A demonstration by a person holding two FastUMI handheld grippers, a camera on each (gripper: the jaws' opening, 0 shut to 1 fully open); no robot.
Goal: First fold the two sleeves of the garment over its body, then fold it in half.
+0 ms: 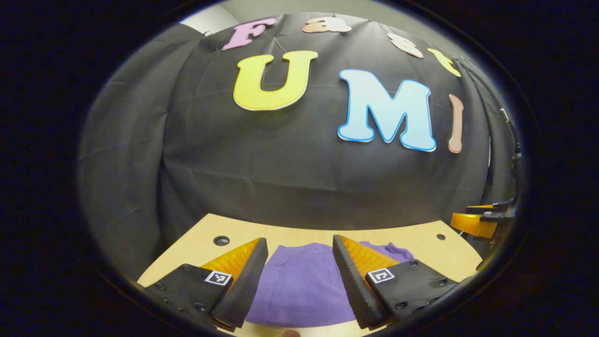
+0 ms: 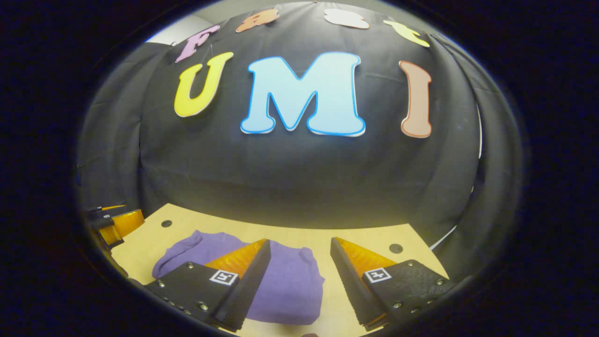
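I see the purple garment (image 2: 285, 281) lying compactly folded on the table (image 2: 369, 238) (sleeves tucked, apparently), both grippers (image 1: 299, 276) (image 2: 299, 281) wide, empty.

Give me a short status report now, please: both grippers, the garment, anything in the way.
Left gripper open, holding nothing. Right gripper open, holding nothing. Purple garment lies in a compact bundle on the wooden table. Nothing lies on the garment.

Both views low, facing wall, sharing garment (image 1: 304, 285) (image 2: 290, 281), table (image 1: 412, 241) (image 2: 365, 234)
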